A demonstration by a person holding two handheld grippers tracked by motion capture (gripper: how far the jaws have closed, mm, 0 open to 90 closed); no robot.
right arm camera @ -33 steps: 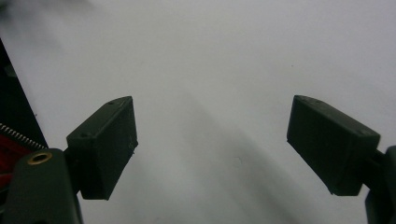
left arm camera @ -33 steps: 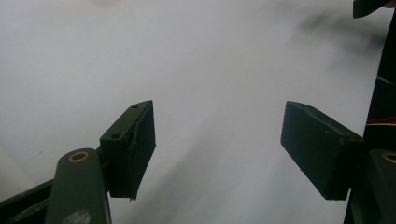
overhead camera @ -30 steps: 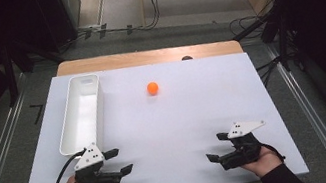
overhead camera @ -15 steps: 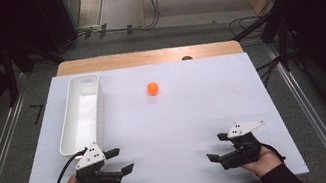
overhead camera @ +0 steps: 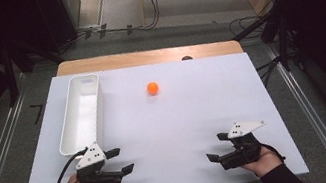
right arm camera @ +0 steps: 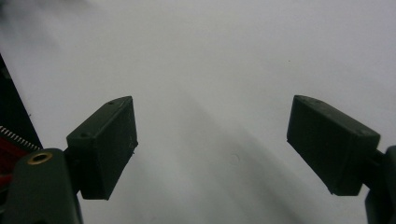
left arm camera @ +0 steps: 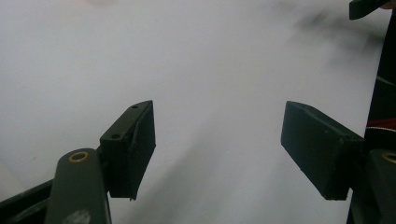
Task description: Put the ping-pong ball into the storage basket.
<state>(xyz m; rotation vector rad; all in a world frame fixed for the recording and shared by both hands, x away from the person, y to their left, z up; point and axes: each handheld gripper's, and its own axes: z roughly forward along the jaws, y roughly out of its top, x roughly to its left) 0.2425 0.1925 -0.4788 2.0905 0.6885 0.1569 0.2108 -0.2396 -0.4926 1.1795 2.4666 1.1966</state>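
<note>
No real change vs the earlier frames: table [overhead camera: 174, 135], tray, ball and both claws sit where they were, both claws still parked at the near edge.

Table: white top, wooden strip along the far edge. White tray [overhead camera: 81, 113] on the left side, long axis running near-to-far, slightly angled, open side up, looks empty inside. Its near end is just beside the left claw.

Left claw [overhead camera: 120, 161]: near-left, in the person's hand, jaws wide apart, nothing between them, pointing right toward the table middle. Left gripper view shows bare white table between the jaws.

Right claw [overhead camera: 215, 147]: near-right, jaws wide apart, holding nothing, pointing left toward the other claw. The two are well apart.

Orange ball [overhead camera: 152, 88]: far-centre of the table, well apart from both claws, right of the tray and not touching it. Round, so no axis to call. Bare table between the ball and either claw.
</note>
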